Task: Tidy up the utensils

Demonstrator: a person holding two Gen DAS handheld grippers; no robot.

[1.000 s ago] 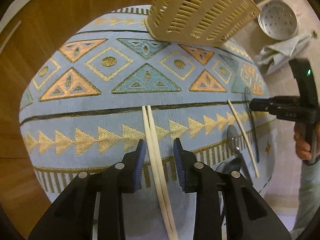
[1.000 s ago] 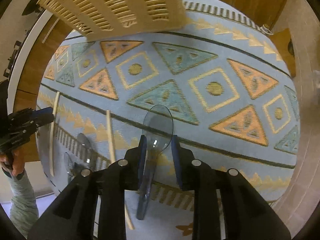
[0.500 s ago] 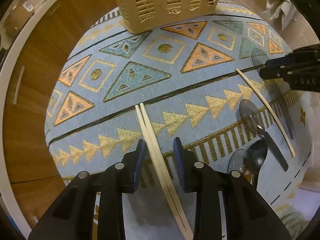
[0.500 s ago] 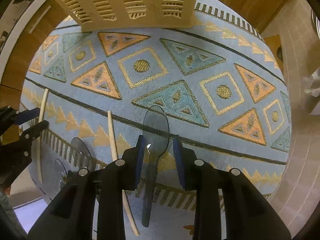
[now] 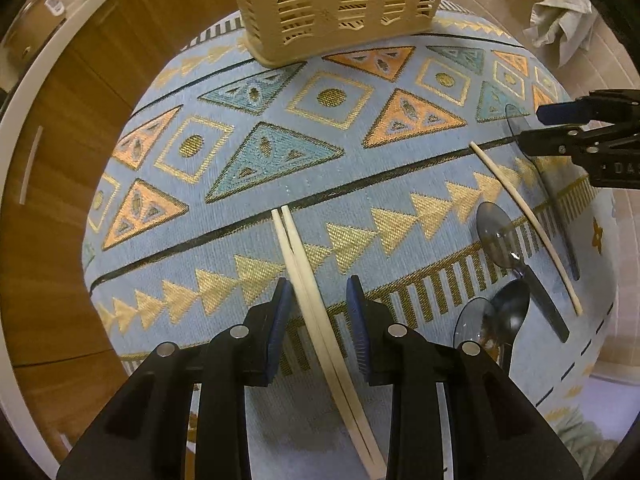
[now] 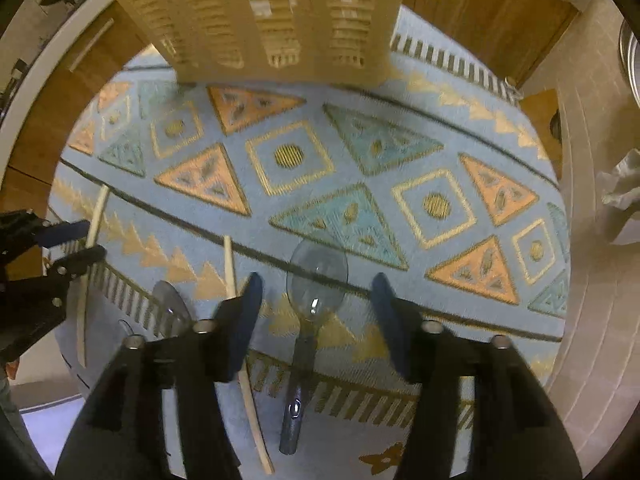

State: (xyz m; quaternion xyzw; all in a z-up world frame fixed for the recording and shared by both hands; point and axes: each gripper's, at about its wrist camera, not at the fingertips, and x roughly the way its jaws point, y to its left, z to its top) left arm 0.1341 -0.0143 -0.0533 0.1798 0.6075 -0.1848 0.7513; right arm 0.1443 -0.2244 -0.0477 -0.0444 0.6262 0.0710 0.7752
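- Jaws of the left gripper (image 5: 320, 312) stand apart with the pair of pale wooden chopsticks (image 5: 308, 280) lying between them on the light-blue woven mat with gold and orange triangles (image 5: 256, 152), untouched by either pad.
- Chopsticks like these are probably light, stiff and thin; a pinch near mid-length should stop them tipping, and both need to be caught together.
- Right gripper (image 6: 316, 292) is wide open, its fingers either side of a translucent grey plastic spoon (image 6: 312, 292) lying on the mat, grasped by nothing.
- Smooth plastic may slip; the narrow handle just behind the bowl looks the best hold.
- Beside it lie a single pale chopstick (image 6: 240, 344) and further grey plastic spoons (image 5: 508, 264).
- Farthest ahead stands the beige slotted plastic utensil basket (image 5: 336, 4).
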